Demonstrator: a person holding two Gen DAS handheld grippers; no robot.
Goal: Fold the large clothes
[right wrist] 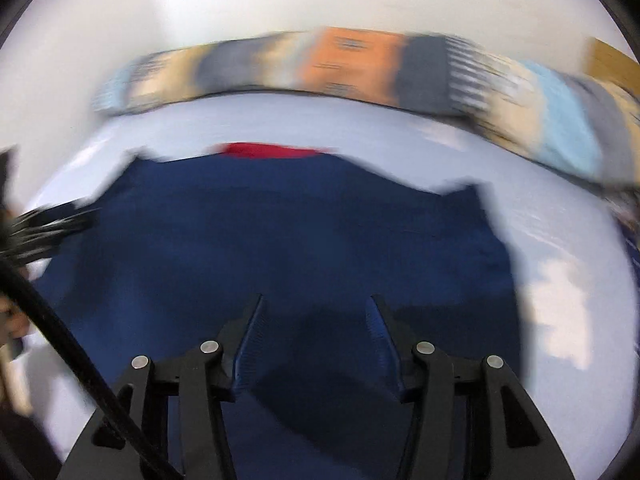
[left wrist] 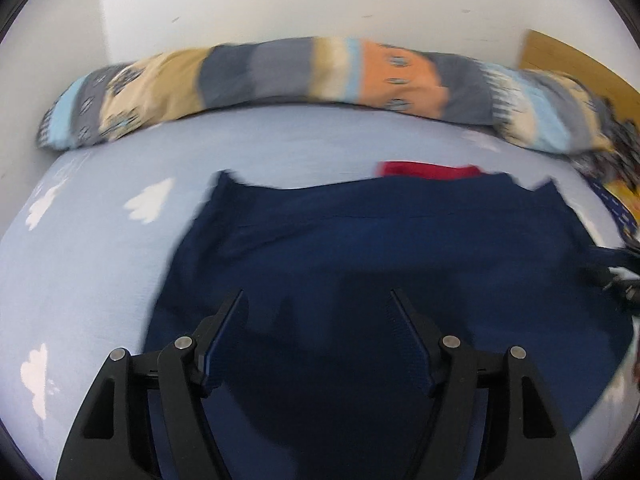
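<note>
Bed with light blue cloud-print sheet (left wrist: 100, 248) fills both views, white wall behind, long patchwork bolster pillow (left wrist: 304, 76) along the far edge against the wall. Navy blue garment (left wrist: 380, 248) lies spread flat mid-bed, near edge toward the cameras, two small pointed corners sticking up at its far edge; exact type of garment can't be told. Small red cloth (left wrist: 430, 170) peeks out just past the navy far edge, touching or tucked under it, unclear which. Left gripper (left wrist: 316, 304) hovers above the near left part of the navy fabric, fingers spread wide, nothing between them. Right gripper (right wrist: 316, 308) same over the near right part, fingers spread, empty; black cable (right wrist: 68, 340) crosses its lower left view. Both views motion-blurred. Step looks like between folds: garment laid out, no grab made yet. Next move likely needs each claw down onto a near corner or hem, pinch it, then lift together and carry it toward the far edge.
</note>
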